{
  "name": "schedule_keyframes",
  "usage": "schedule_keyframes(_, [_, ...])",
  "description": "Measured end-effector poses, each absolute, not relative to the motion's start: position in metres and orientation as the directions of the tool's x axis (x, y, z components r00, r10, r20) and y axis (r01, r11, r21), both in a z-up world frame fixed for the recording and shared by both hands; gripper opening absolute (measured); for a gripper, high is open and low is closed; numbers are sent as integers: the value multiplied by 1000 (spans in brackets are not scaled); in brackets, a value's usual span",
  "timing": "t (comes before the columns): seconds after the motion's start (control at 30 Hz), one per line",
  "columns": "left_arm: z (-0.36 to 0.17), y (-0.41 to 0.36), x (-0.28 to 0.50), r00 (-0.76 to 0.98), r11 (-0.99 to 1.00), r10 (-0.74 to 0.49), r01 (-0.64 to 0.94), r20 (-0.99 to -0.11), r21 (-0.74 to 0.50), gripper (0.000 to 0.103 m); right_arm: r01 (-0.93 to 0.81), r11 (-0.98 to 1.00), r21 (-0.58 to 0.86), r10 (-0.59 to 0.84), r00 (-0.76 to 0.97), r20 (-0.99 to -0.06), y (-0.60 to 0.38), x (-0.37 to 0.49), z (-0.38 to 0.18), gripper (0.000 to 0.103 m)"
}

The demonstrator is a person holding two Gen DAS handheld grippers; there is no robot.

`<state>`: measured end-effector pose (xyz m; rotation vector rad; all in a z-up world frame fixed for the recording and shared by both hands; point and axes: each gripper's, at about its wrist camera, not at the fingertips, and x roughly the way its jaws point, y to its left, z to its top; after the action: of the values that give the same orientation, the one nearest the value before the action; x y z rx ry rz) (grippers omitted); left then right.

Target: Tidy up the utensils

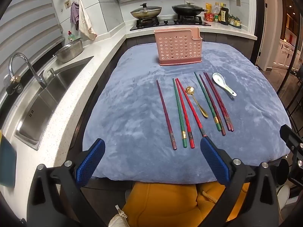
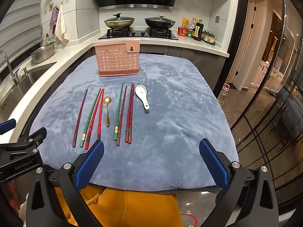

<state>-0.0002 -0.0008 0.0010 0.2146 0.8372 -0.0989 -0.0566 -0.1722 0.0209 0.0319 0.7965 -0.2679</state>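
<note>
Several chopsticks [image 1: 181, 113] [image 2: 121, 113] in purple, green, red and maroon lie in a row on the blue cloth [image 1: 123, 113] [image 2: 170, 123]. Among them lies a gold flower-bowl spoon [image 1: 197, 102] [image 2: 107, 109]; a white ceramic spoon [image 1: 224, 84] [image 2: 142, 95] lies to their right. A pink perforated utensil holder [image 1: 178, 47] [image 2: 117, 58] stands upright behind them. My left gripper [image 1: 152, 145] hovers open near the cloth's front edge, nothing between its blue pads. My right gripper [image 2: 151, 147] is open too, likewise with nothing in it. The left gripper's side [image 2: 20, 147] shows in the right wrist view.
A steel sink [image 1: 43, 102] with a tap [image 1: 24, 66] and a metal bowl [image 1: 70, 51] line the counter on the left. Behind the table is a stove with two lidded pans [image 1: 145, 11] [image 2: 159, 22] and several condiment bottles [image 1: 221, 15]. A person's yellow trousers [image 1: 170, 204] are below the table edge. Glass doors stand on the right.
</note>
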Motion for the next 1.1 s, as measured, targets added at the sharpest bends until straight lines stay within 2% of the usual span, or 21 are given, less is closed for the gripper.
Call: schedule_keyframes(1.1, [5, 1, -2, 675, 974, -9, 173, -738, 146, 96, 249, 966, -74, -227, 668, -708, -171, -57, 22, 96])
